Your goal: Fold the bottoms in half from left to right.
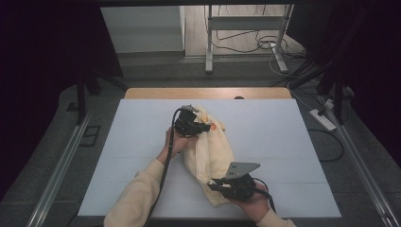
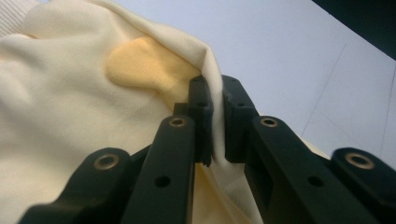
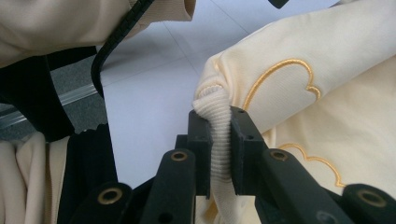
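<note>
High view, cream garment (image 1: 213,146) on white table (image 1: 283,142); left gripper (image 2: 214,116) jaws clamp plain fabric; right gripper (image 3: 219,140) jaws clamp ribbed hem.

Dim, dark-edged high view; both gripper views evenly lit, softly blurred up close.

This looks like a lab or recording studio. The surface (image 1: 283,142) is a bare white board on a wooden top, boxed in by dark curtains (image 1: 47,71). Beyond its far edge stand a metal stand (image 1: 209,42), loose cables (image 1: 246,42) on grey floor, and a power strip (image 1: 322,119) past the right edge.
</note>
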